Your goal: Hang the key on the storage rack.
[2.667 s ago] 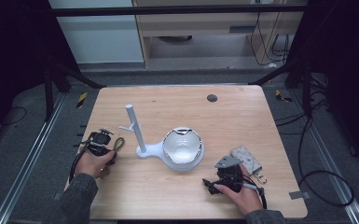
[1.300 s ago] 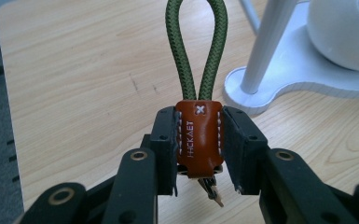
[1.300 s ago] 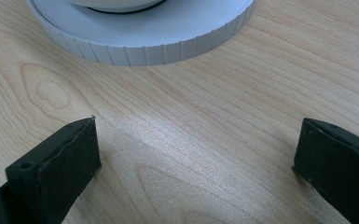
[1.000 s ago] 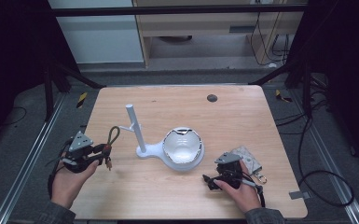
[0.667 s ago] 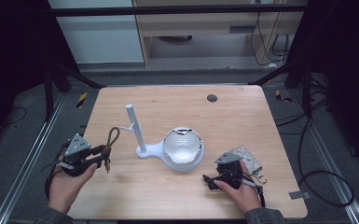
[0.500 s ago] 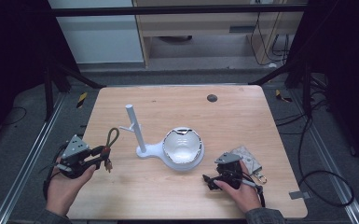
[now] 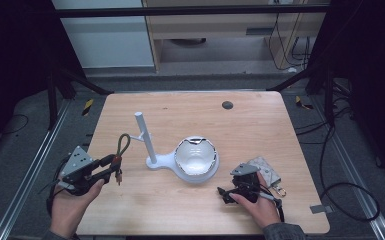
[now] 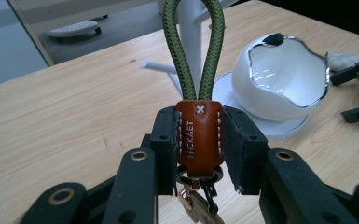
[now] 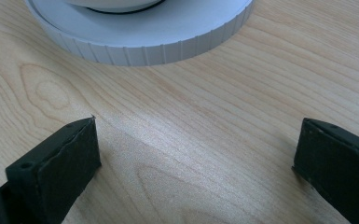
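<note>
Keychain (image 8: 198, 135) up off the table, brown leather tab pinched between the left gripper's (image 8: 199, 140) jaws, green cord loop (image 7: 123, 144) pointing toward the white stand (image 7: 145, 137). That stand's peg sits near the loop, beside the white bowl (image 7: 195, 156). My read: the pickup is done, and hanging the loop on the peg looks like what's left. Right gripper (image 7: 228, 194) rests low on the table (image 7: 260, 120), jaws wide apart, holding nothing.
</note>
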Available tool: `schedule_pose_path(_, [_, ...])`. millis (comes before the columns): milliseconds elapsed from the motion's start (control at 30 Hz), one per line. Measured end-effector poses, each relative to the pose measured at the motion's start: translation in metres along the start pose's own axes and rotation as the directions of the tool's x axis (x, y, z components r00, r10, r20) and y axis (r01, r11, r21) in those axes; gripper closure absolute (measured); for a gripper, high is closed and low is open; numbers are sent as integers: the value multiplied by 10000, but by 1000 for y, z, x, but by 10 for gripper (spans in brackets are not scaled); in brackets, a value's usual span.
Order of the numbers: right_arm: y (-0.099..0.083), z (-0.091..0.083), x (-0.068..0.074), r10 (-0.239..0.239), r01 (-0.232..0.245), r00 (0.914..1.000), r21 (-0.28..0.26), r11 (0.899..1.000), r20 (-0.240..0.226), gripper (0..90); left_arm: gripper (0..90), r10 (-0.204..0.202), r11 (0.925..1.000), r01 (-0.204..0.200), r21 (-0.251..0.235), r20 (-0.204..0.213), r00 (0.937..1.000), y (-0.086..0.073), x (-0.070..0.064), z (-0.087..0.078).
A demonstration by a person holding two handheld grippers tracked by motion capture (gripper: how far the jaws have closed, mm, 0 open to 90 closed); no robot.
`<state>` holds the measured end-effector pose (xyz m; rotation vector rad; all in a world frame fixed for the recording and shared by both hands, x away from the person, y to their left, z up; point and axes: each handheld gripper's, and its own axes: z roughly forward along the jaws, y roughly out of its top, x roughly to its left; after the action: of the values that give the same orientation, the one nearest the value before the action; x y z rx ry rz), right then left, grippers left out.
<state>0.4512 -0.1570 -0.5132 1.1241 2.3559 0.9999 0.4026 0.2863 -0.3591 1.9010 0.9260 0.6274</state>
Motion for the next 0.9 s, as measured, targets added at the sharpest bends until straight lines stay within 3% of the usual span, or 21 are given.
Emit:
schedule_pose_path(267, [0,0,0,9,-9,10000,17,10000,15,2,661,242,9997,-242,-32,237,9994,7,-11,5])
schedule_pose_path(900, [0,0,0,21,-21,10000,8,10000,36,3,660,106,9996,-113,251,268,9996,11,-18,35])
